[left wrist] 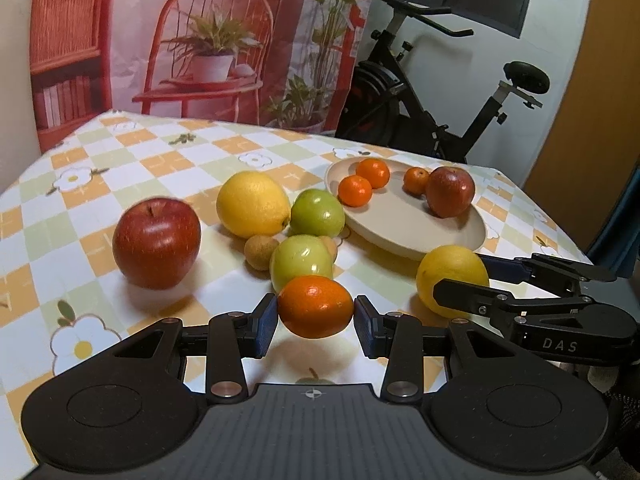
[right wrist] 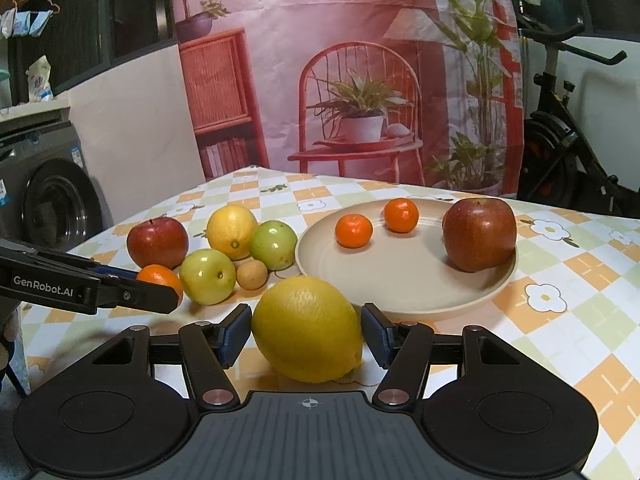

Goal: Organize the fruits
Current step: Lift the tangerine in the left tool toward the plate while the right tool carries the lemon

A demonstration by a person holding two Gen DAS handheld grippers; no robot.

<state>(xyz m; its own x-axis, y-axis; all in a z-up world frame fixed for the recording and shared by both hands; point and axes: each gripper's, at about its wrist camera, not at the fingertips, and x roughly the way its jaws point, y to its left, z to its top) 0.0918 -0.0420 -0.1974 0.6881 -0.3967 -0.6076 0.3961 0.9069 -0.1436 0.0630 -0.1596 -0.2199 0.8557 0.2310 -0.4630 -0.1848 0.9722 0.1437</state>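
- While both grippers work at the near edge of the checked tablecloth (left wrist: 168, 152), the loose fruit lies in a cluster to the left of the plate.
- Farthest left sits a red apple (left wrist: 157, 243), apart from the rest.
- Next comes a yellow lemon (left wrist: 253, 204), touching a green apple (left wrist: 317, 213); in front of them lie a small brown fruit (left wrist: 261, 252) and a second green apple (left wrist: 301, 262).
- The left gripper (left wrist: 315, 318) has its blue pads pressed on both sides of an orange mandarin (left wrist: 315, 306), which hangs just in front of the second green apple with its shadow on the cloth below.
- Right of that cluster stands the beige plate (right wrist: 404, 276); it carries two mandarins (right wrist: 354, 231) toward its back, a third one seen only from the left wrist (left wrist: 416, 180), and a second red apple (right wrist: 479, 234) at its right rim.
- The right gripper (right wrist: 307, 334) has a large lemon (right wrist: 307, 328) between its pads; the left pad touches it, the right pad looks to meet it at the edge, and the lemon rests on the cloth just in front of the plate's near rim.
- An exercise bike (left wrist: 436, 92) stands behind the table on the right.
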